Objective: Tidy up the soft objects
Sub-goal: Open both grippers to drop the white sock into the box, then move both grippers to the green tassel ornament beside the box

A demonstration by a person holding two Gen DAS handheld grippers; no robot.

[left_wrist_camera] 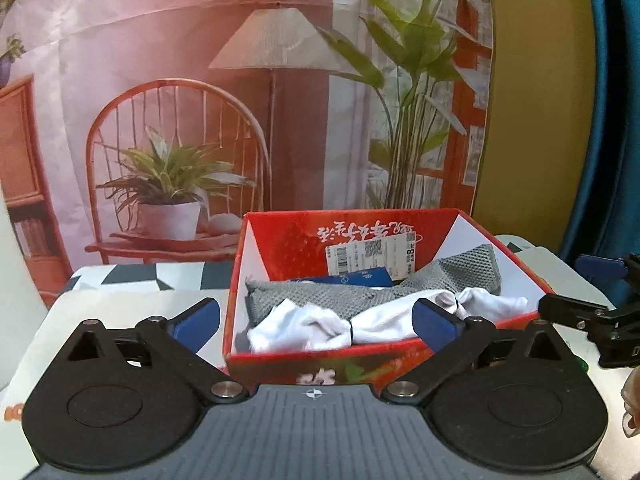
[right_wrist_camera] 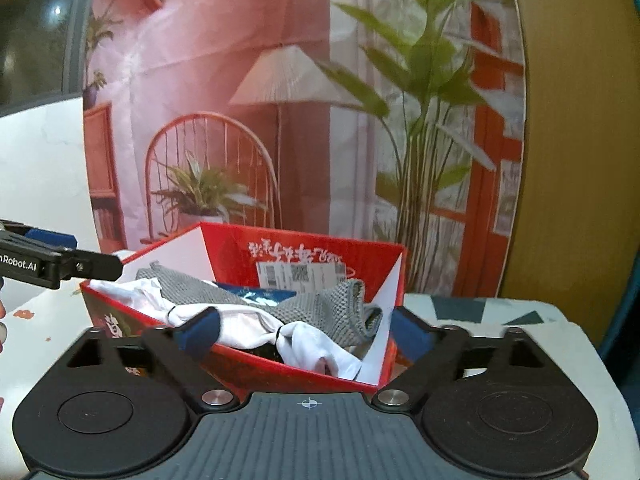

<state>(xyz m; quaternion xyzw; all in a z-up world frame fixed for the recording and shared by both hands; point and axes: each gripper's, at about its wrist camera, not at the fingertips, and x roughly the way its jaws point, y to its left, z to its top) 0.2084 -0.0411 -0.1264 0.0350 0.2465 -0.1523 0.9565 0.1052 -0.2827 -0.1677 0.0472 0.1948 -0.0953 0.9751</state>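
A red cardboard box point(left_wrist_camera: 280, 360) stands on the table in front of both grippers; it also shows in the right wrist view point(right_wrist_camera: 280, 372). Inside lie grey knit socks point(left_wrist_camera: 352, 294), white socks point(left_wrist_camera: 304, 328) and a blue packet point(left_wrist_camera: 352, 280). The right wrist view shows the same grey socks point(right_wrist_camera: 320, 304) and white socks point(right_wrist_camera: 312, 340). My left gripper point(left_wrist_camera: 316, 316) is open and empty, its fingers straddling the box's near wall. My right gripper point(right_wrist_camera: 306, 330) is open and empty, at the box's near right corner.
The table point(left_wrist_camera: 120, 308) has a light cloth with a dark geometric pattern. A printed backdrop of a chair, lamp and plants hangs just behind the box. The right gripper's side shows in the left wrist view point(left_wrist_camera: 592, 320), the left gripper's in the right wrist view point(right_wrist_camera: 52, 266).
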